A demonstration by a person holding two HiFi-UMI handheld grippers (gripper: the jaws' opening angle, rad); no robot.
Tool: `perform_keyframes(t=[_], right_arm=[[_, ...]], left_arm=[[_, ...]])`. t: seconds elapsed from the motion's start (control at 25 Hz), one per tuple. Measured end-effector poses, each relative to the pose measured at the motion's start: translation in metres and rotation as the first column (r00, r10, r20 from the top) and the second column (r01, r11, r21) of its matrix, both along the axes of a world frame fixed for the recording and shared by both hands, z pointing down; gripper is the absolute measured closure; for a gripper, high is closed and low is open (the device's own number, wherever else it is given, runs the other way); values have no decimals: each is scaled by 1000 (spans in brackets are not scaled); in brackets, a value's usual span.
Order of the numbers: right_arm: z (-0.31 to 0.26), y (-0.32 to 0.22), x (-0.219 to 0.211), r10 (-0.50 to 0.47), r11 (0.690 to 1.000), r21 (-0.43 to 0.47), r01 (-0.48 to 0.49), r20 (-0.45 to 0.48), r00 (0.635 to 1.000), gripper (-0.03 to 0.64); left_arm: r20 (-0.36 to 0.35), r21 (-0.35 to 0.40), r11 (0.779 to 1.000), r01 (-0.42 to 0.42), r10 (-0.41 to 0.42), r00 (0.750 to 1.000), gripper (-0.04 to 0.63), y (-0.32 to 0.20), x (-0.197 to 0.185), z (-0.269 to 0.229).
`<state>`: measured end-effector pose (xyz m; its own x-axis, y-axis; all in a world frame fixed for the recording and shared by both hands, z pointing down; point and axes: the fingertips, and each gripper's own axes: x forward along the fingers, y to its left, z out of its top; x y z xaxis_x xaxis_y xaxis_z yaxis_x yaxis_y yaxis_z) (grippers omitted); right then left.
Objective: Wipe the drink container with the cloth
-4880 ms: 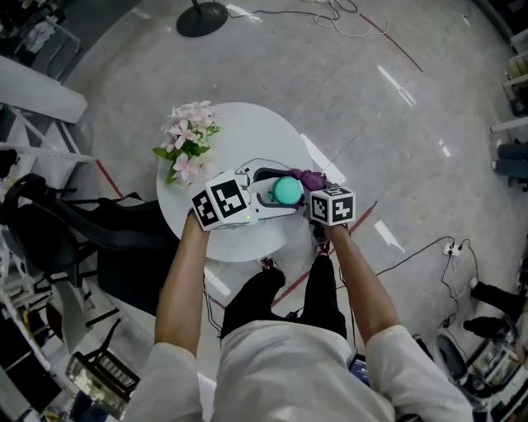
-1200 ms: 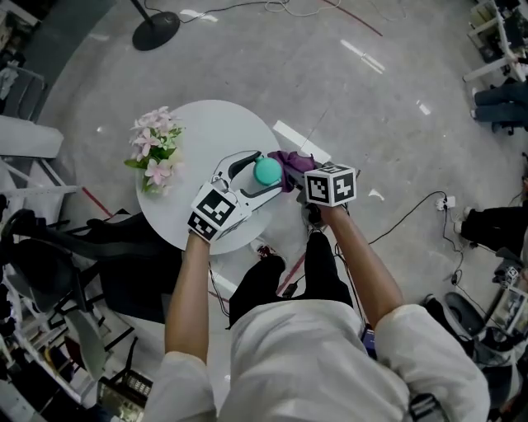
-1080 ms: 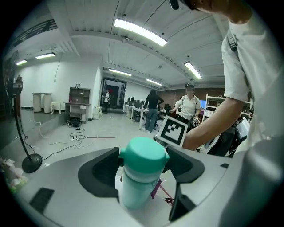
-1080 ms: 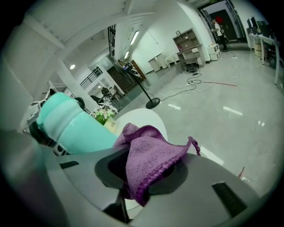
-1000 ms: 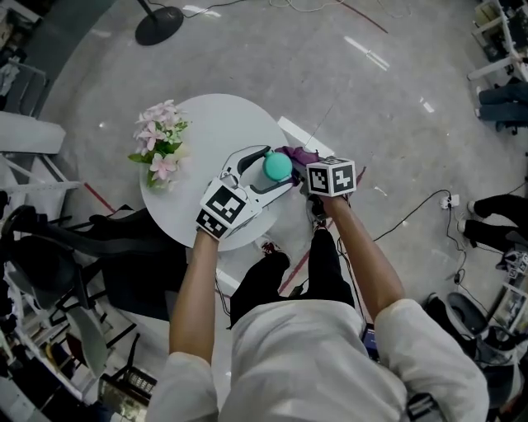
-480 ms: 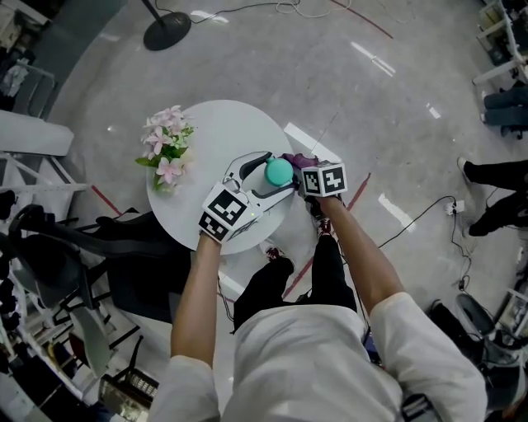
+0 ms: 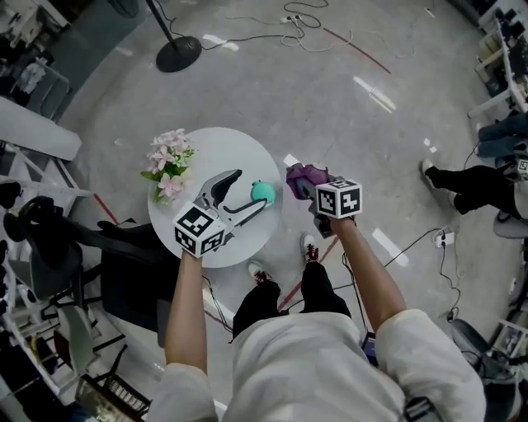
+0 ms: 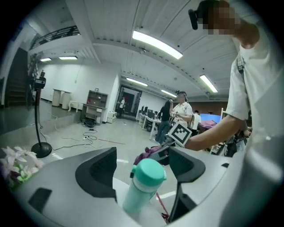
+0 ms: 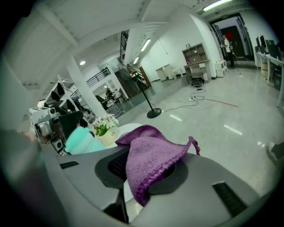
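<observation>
Inventory, as we find it:

- Worktop [image 7: 221, 147]: round and white, on a grey polished floor.
- Flowers [image 7: 170, 161]: a pink and white bunch at the worktop's left edge, well apart from the bottle.
- Stand [image 7: 179, 53]: a pole on a round black base, on the floor beyond the worktop, with loose cables [image 7: 304, 11] farther off.
- Chair [image 7: 58, 235]: black, to the left of the worktop.
- Bystanders: we see several people standing deep in the room in the left gripper view, too small to detail.
- Bottle [image 7: 263, 192]: the drink container, with a teal body and a rounded teal cap. It stands on the worktop near its right edge. Nothing lies between it and the cloth.
- Left hand-held gripper [image 7: 247, 190]: over the worktop with its jaws spread wide. The bottle sits in the gap between them and is not gripped.
- Right hand-held gripper [image 7: 307, 188]: held off the worktop's right edge, over the floor, with its jaws clamped on the cloth.
- Cloth [image 7: 304, 175]: a purple knit, bunched and draped over the right jaws. It is near the bottle but apart from it.
</observation>
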<state>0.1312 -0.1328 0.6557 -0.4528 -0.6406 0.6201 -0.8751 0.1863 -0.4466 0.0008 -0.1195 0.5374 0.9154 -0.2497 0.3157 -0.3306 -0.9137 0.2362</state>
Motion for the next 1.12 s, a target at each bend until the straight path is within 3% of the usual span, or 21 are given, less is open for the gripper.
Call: perform_keyframes(t=[0.16,0.24,0.36,0.52,0.68,0.84,0.96,1.12], right_arm=[[-69,-15,11,-58,988,140,67,-68,996,515],[-103,-18,11,-85,971,211,108,-114,990,515],[-152,-24,6,-123,932,312,185,-208,970,515],[-218,-35,-11,-181,848,430,310,-314,932,515],[-278,-31,-27,-203,770,519,371,-352,914,518],[-331,-18,-51,-245,688,586,427,-367,897,520],[-363,-12,-72,-264,638,620,457,-382,886,520],[-389,-10,-95,-280,594,643,483,-398,874,520]], left_arm=[[-85,20,986,166,-164,983,229,-19,-20,-44],[-88,45,965,257,-253,963,278,-26,-34,-62],[-55,114,915,387,-383,922,459,-33,-58,-85],[-3,234,827,511,-525,851,551,-40,-89,-120],[27,327,764,556,-596,803,575,-32,-105,-151],[10,368,715,594,-642,767,577,-20,-119,-183],[-13,398,692,602,-652,758,577,-16,-130,-208],[-55,441,664,604,-652,757,577,-12,-140,-241]])
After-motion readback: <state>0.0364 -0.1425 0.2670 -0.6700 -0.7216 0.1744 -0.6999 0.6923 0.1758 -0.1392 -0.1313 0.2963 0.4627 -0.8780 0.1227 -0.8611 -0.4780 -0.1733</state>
